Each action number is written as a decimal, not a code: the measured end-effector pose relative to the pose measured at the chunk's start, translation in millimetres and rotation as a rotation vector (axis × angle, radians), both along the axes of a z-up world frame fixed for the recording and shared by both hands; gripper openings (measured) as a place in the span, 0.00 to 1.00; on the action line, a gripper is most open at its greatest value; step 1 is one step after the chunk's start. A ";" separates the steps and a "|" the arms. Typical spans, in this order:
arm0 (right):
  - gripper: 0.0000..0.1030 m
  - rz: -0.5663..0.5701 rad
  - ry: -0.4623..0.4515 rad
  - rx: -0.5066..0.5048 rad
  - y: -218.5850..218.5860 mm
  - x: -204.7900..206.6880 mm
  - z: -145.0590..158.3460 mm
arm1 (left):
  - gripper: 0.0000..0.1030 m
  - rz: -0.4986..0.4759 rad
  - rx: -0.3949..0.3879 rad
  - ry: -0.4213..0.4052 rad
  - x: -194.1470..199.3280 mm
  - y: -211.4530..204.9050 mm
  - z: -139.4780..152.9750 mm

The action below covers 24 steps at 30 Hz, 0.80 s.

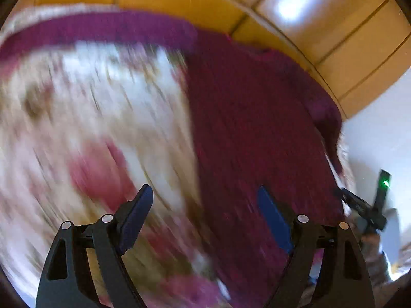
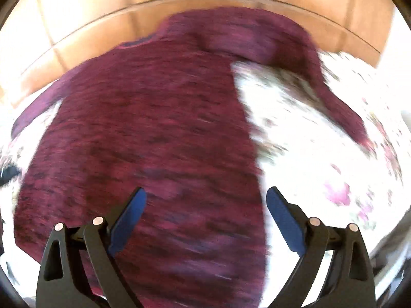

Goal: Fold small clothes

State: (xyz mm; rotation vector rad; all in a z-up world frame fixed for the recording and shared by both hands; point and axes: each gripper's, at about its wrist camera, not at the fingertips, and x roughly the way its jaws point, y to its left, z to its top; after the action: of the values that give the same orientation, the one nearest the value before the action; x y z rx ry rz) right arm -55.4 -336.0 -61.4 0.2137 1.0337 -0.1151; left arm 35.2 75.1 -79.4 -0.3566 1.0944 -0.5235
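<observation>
A maroon knit sweater (image 2: 143, 133) lies spread on a bed with a floral bedspread (image 2: 321, 138), one sleeve (image 2: 331, 89) stretched off to the right. The right hand-held gripper (image 2: 205, 220) hangs over the sweater's lower part, jaws wide apart with nothing between them. Wooden panelling (image 2: 102, 12) runs behind the bed. The picture is blurred.
</observation>
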 end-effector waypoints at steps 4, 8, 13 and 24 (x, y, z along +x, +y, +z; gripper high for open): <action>0.78 0.022 0.086 0.170 -11.9 -22.7 -25.6 | 0.62 0.015 -0.061 0.025 -29.8 -13.1 -6.8; 0.45 0.091 0.056 0.159 7.1 -30.0 -24.2 | 0.19 -0.008 -0.025 0.023 -33.3 -24.0 -11.2; 0.18 0.158 -0.011 0.209 9.1 -33.7 8.4 | 0.13 -0.043 0.059 -0.060 -35.0 -25.8 8.3; 0.17 0.235 0.079 0.217 22.3 -51.9 -8.7 | 0.22 -0.036 0.146 -0.032 -53.3 -9.0 0.8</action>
State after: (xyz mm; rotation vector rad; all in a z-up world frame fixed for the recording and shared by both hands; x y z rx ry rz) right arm -107.3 -313.7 -70.1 0.2847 1.1427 0.2034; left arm -18.1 66.2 -78.7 -0.2010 1.1030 -0.4763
